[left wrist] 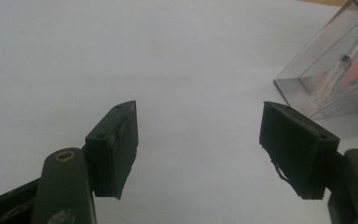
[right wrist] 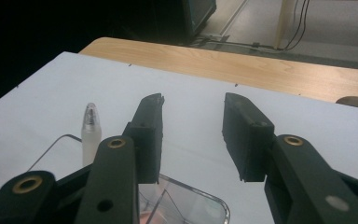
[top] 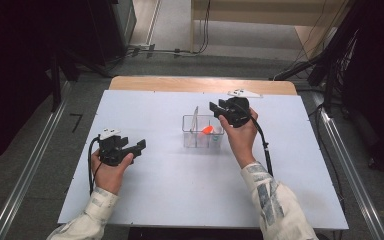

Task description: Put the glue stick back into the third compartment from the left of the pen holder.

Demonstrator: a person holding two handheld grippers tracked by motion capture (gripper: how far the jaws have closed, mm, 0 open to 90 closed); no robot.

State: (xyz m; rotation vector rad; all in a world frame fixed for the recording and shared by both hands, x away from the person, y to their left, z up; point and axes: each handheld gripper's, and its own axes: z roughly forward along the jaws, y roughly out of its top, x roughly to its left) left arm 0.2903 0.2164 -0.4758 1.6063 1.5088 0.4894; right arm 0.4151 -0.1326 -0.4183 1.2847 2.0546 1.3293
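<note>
Just pen [right wrist: 91, 133] beside R gripper [right wrist: 193, 116].

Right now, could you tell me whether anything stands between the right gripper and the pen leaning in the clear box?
Nothing visible does. The right gripper hovers with open, empty jaws just above the clear box. The clear-capped pen stands up from the box right beside the gripper's jaw, with only air between them.

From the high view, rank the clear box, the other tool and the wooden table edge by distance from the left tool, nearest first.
1. Clear box, mid-table, to the right of the left tool.
2. Right tool, above the box's far right corner.
3. Wooden table edge, along the far side of the white sheet.
</note>
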